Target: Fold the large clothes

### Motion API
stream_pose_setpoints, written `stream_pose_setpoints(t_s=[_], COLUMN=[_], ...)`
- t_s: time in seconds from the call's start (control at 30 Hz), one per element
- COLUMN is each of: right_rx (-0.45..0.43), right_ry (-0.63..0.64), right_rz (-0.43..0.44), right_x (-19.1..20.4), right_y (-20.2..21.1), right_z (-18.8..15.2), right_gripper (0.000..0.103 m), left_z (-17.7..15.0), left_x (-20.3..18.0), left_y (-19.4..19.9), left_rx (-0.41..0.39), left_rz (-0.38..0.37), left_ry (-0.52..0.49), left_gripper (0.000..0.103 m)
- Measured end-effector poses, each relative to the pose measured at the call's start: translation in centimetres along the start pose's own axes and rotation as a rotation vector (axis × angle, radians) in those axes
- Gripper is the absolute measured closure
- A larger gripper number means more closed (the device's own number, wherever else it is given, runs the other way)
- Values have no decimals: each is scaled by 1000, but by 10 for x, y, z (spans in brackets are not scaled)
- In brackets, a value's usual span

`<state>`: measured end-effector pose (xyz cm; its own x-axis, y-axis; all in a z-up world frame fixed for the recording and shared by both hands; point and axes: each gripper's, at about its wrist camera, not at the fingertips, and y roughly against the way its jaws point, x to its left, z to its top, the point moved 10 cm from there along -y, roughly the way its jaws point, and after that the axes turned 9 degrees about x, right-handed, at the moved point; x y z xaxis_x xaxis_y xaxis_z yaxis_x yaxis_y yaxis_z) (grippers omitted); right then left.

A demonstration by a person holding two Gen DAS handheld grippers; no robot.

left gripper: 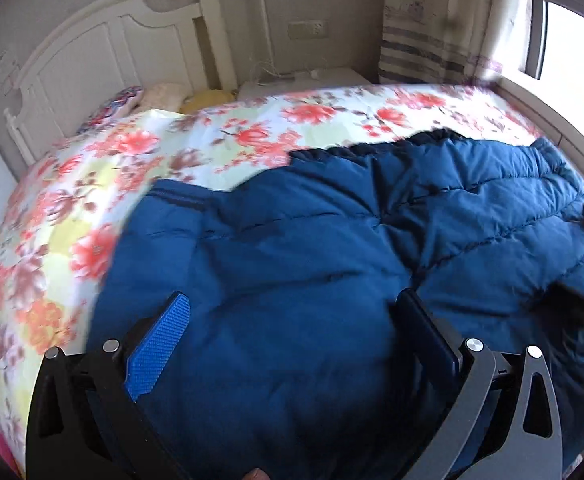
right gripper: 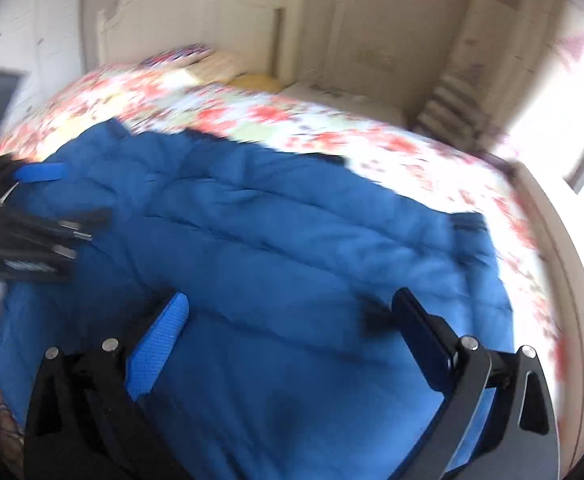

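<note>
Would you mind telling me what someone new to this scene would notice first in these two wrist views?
A big blue quilted jacket fills the near half of both views, spread on a bed with a red-flowered cover. Both the left gripper and right gripper hang open just above the jacket. Behind stands a white headboard, with a bright window to the right.

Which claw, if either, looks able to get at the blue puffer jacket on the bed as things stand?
Probably both. The left claw and right claw hover open right over the jacket, which lies spread on the floral bedspread with nothing on top.
</note>
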<state>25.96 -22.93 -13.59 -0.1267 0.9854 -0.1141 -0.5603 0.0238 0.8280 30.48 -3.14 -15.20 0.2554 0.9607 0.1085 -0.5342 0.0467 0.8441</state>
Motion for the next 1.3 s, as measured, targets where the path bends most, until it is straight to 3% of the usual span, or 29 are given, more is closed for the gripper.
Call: stream_pose_setpoints(t_s=[0.13,0.2,0.23,0.27,0.37,0.53,0.83,1.0,1.2,1.3], right_rx=[-5,-11,-34,-37,-15,-22,-37,-40,-26,-26], right_ry=[-172,-279,-317,-334,-310,-314,-306,-320,-315,-316], right_rz=[-70,5,85,118,88,98,68,99,100,97], right_x=[-68,-91,-94,-96,-95,-95,-94,-93,-93,-94], right_y=[10,3,-1,-4,-6,-3,-5,-3,-2,1], right_z=[-34,-55,-60,-62,-63,-67,-59,-60,-60,-61], right_gripper=[3,3,3,2,2,2,2,2,2,2], left_z=[-31,-43,-45,-45,-43,-44,-45,-45,-46,-46], left_x=[60,71,75,75,69,75,73,71,73,71], left_y=[6,-3,-5,-5,-7,-8,-5,-2,-5,-2], left_rx=[12,8,-11,-8,-6,-3,-19,-39,-8,2], left_rz=[95,11,-14,6,98,49,75,101,62,89], left_ry=[97,149,176,171,110,139,129,122,139,131], left_gripper=[4,4,4,4,4,4,4,4,4,4])
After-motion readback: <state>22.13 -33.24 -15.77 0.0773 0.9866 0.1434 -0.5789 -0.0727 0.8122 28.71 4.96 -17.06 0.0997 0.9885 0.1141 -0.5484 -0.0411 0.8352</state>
